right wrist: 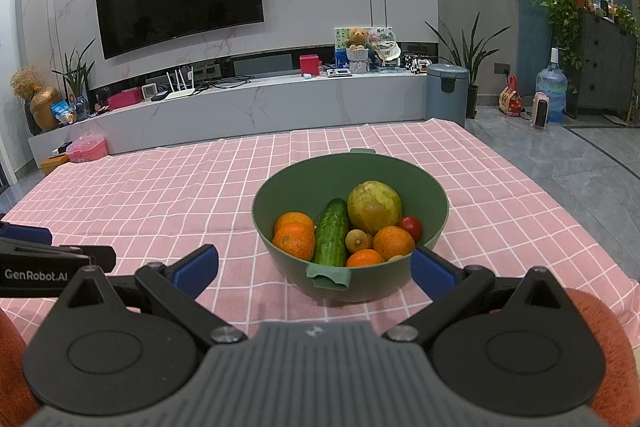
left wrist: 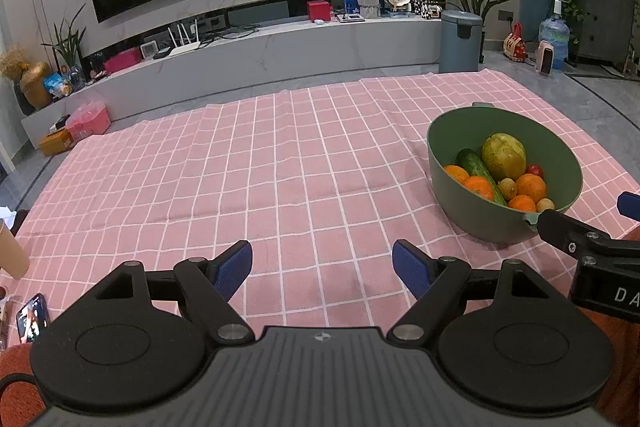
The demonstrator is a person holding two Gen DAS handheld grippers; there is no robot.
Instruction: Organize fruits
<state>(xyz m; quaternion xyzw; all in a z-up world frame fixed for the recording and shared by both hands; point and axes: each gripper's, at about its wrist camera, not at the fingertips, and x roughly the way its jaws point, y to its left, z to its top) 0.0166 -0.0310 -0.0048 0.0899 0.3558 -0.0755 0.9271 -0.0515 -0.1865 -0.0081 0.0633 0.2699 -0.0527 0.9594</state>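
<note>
Pink checked cloth (right wrist: 160, 195) bears a green bowl (right wrist: 436, 227) of fruit (oranges, cucumber); both tongs gape empty.

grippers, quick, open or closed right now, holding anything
Left gripper: open, fingers wide apart, holding nothing, over the pink tablecloth.
Right gripper: open, holding nothing, fingers either side of the green bowl.
</note>
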